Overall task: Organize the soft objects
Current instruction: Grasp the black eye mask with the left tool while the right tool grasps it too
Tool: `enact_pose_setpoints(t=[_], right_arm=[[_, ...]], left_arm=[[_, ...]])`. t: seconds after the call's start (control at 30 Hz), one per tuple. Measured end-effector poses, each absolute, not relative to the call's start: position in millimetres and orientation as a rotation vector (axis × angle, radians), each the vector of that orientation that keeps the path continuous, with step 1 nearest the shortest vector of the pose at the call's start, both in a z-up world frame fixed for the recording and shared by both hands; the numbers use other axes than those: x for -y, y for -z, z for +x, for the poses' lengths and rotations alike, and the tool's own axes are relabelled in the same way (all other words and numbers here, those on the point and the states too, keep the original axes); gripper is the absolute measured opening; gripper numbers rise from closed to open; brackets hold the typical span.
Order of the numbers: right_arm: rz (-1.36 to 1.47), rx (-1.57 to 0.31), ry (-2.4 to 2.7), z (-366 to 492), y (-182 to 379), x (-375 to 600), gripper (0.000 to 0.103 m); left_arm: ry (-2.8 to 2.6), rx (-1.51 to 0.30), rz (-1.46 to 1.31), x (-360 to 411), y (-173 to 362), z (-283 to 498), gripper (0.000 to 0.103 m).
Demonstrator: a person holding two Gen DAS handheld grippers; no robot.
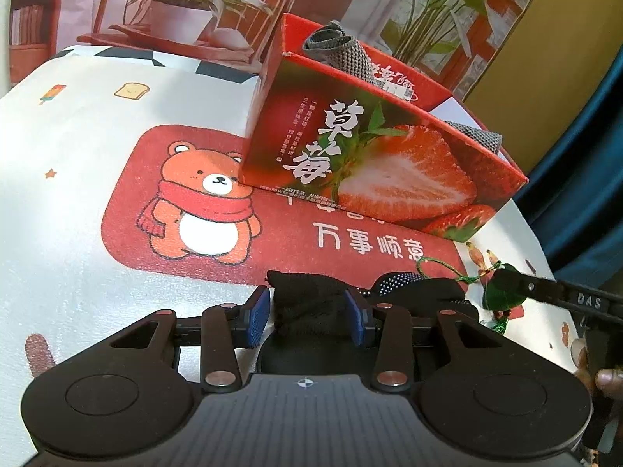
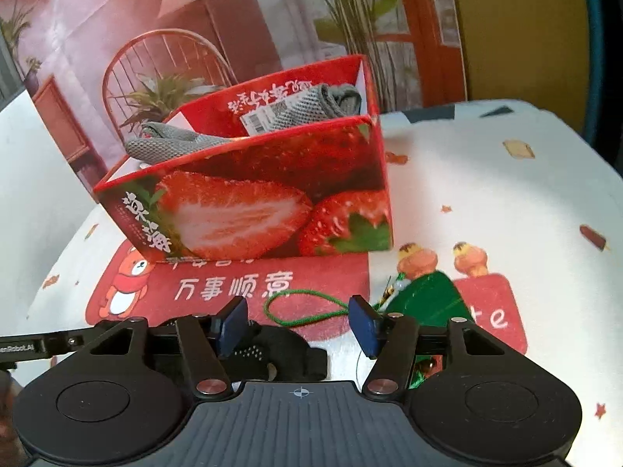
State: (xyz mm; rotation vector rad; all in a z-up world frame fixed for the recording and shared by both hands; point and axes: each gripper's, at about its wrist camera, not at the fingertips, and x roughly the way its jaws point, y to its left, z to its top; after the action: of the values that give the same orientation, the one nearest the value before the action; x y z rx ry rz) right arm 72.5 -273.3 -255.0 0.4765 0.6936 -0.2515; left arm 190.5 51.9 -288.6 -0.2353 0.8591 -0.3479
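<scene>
done: grey cloth (image 1: 352,58) already stowed in strawberry box (image 1: 389,171)
left: black sock (image 1: 307,303) framed by parted left hand-held gripper (image 1: 307,317), ungripped; green pouch (image 2: 424,299) on bench (image 1: 78,194)
right hand-held gripper (image 2: 300,325): parted, empty

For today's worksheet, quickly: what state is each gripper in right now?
Left gripper: jaws around the black sock; whether they press on it cannot be told.
Right gripper: open, holding nothing.

A black knitted sock (image 1: 307,303) with white grip dots lies crumpled on the tablecloth at the near edge of the red bear mat. Just beside it rests a green fabric charm (image 2: 424,303) with a looped green cord. Grey mesh socks (image 2: 307,111) sit inside the open strawberry-printed box (image 2: 272,202), one draped over its rim.
</scene>
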Motion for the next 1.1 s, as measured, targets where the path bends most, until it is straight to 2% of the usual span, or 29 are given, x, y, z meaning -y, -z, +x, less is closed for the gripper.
enact_pose_setpoints(t=[0.03,0.1,0.2,0.33,0.47,0.63,0.7,0.8,0.87,1.03,1.1], right_arm=[[0.474,-0.699,0.235,72.8,256.6,270.6,0.054],[0.461,-0.708,0.191,75.1,259.7,262.8,0.054],[0.425,-0.728,0.129,83.1,261.4,248.5,0.055],[0.324,-0.753,0.062,95.4,263.7,228.7,0.069],[0.260,-0.793,0.050,104.7,271.8,219.1,0.069],[0.332,-0.812,0.050,106.3,282.9,227.0,0.069],[0.341,-0.809,0.044,104.8,284.4,226.5,0.066],[0.354,-0.805,0.027,104.8,284.3,226.4,0.056],[0.371,-0.804,0.015,104.9,284.6,226.6,0.045],[0.459,-0.782,0.022,103.3,281.1,233.9,0.030],[0.488,-0.773,0.032,102.0,279.3,238.1,0.028]], left_arm=[[0.343,-0.858,-0.227,-51.3,289.2,190.0,0.040],[0.339,-0.858,-0.213,-50.9,289.7,189.5,0.027],[0.336,-0.849,-0.206,-52.2,290.3,187.9,0.022],[0.330,-0.857,-0.188,-51.4,293.6,187.7,0.021],[0.327,-0.866,-0.194,-53.2,297.4,188.2,0.021],[0.324,-0.880,-0.204,-54.7,302.0,188.9,0.021],[0.321,-0.881,-0.203,-53.6,303.4,189.1,0.021],[0.320,-0.880,-0.194,-51.9,303.8,189.3,0.021],[0.320,-0.879,-0.193,-51.8,303.9,188.9,0.021],[0.318,-0.876,-0.192,-51.1,302.5,188.3,0.021],[0.321,-0.871,-0.181,-49.4,300.5,187.6,0.020]])
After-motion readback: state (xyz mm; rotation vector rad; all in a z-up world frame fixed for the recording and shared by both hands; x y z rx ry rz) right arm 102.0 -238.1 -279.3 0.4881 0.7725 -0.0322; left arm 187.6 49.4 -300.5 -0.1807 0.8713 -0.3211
